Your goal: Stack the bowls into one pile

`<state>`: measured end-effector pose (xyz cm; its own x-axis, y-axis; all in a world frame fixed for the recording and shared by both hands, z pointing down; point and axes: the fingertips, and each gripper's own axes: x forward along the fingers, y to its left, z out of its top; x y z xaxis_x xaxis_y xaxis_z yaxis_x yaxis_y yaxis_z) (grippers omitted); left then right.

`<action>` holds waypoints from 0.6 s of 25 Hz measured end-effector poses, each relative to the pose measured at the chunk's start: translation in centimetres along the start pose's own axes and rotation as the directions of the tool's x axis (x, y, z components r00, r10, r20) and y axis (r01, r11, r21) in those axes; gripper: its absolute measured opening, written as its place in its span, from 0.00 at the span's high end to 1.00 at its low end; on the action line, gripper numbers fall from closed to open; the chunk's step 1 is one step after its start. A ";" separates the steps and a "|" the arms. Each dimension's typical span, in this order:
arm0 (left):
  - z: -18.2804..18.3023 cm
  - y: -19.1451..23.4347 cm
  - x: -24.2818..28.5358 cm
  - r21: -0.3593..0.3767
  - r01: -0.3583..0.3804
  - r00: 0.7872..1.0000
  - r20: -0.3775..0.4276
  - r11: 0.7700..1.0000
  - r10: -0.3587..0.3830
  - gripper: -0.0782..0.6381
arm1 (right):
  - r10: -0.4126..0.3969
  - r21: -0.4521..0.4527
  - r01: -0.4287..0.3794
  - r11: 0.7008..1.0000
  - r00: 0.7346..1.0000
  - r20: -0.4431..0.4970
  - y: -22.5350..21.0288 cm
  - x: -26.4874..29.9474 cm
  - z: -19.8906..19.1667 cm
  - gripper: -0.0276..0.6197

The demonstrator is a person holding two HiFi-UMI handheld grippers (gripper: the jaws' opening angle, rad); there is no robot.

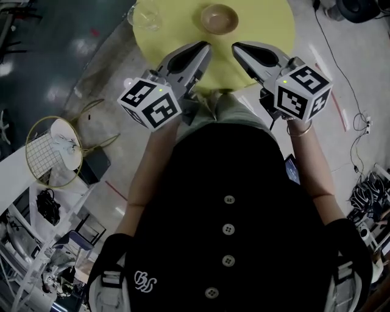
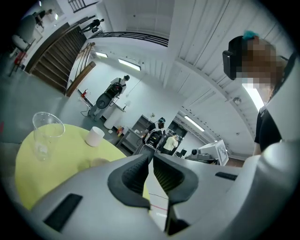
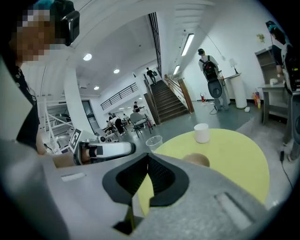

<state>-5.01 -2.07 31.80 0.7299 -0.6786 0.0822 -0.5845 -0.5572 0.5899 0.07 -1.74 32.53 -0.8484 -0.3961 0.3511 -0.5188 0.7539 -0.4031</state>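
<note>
Shut and empty, left gripper (image 1: pixel 205 45) and right gripper (image 1: pixel 235 46) are being held at the yellow table's (image 1: pixel 268 24) edge, well short of the bowl (image 1: pixel 219 18).

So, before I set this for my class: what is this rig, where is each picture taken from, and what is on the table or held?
A person holds two hand tools, each a grey two-jaw gripper topped with a marker cube. One picture comes from a camera on the person's head, looking down. The other two come from cameras riding on the grippers, looking along their jaws. The left gripper and right gripper are both shut and hold nothing. On the round yellow table stand a brown bowl, a clear cup and a small white cup.
</note>
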 end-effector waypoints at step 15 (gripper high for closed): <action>1.1 0.3 0.7 0.048 0.019 0.999 -0.040 0.999 -0.017 0.83 | 0.052 -0.084 -0.058 0.995 0.996 -0.069 0.6 0.5 0.3 0.95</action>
<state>-5.03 -3.22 31.16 0.7531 -0.6496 0.1040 -0.5870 -0.5920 0.5523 -0.74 -1.68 32.19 -0.8651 -0.3192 0.3870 -0.4582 0.8168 -0.3506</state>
